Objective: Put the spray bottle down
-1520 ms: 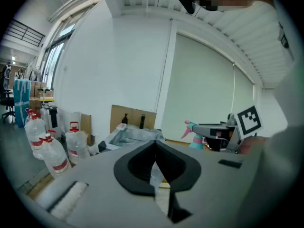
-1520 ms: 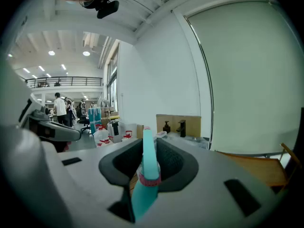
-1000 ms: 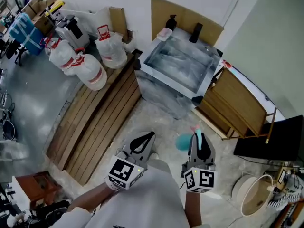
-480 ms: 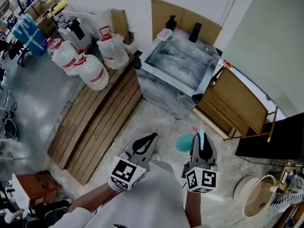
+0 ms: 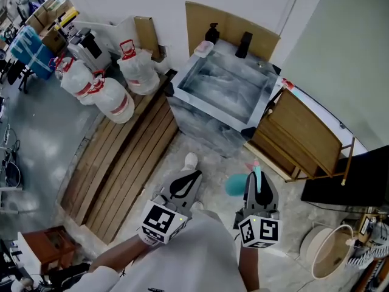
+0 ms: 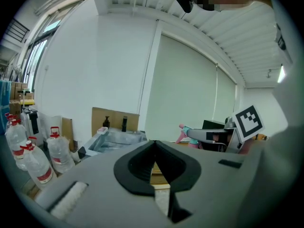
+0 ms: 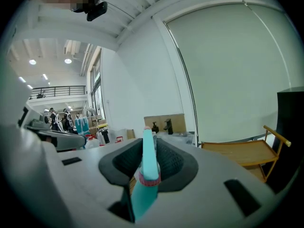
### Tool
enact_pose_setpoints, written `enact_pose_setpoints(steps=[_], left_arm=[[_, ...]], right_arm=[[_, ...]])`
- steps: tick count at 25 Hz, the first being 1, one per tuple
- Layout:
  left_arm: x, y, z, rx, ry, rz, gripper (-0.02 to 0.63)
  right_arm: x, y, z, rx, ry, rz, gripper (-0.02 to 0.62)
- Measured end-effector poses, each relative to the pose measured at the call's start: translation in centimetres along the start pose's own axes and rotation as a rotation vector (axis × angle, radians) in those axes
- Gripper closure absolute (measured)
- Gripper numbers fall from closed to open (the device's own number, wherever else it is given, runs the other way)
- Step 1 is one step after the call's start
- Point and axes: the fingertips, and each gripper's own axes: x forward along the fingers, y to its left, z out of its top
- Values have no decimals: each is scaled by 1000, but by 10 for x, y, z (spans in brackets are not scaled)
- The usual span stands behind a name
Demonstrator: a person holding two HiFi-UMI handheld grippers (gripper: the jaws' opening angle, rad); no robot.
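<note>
Right claw (image 5: pixel 256 176): its two jaws are squeezed onto the thin top part of the bottle. The bottle fills the gap between them. In the right gripper view (image 7: pixel 147 148) the blue neck stands right between the black pads.
Bottle (image 5: pixel 234 184): it is blue-green with a pink tip. It is up in the air in the right claw, over the stone floor. It is not set down yet. Its round body sticks out on the left of the claw.
Left claw (image 5: pixel 193 175): its jaws are pressed together at the tips with nothing in them. The left gripper view (image 6: pixel 154 146) shows the same. It is held up beside the right claw, not touching it.
Sink (image 5: pixel 222 90): a big shiny box ahead of both claws, by the wall.
Jugs (image 5: pixel 109 96): clear ones with red on them, left of the sink.
Planks (image 5: pixel 121 157): brown wood on the floor under the jugs.
Rack (image 5: pixel 304 135): wooden, right of the sink and near the bottle.
Shoe (image 5: pixel 190 161): white, on the floor just ahead of the left claw.
</note>
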Motion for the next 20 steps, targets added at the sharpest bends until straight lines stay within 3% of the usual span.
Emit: enact_pose_setpoints(steps=[7,20], left_arm=[[57,51,14,-17,14,-43,602],[181,182,88,-5,-7,-127,601]], right_arm=[[70,-8,13,-8,2,-30,514],[242,-29,69,-10,-22,-138,514]])
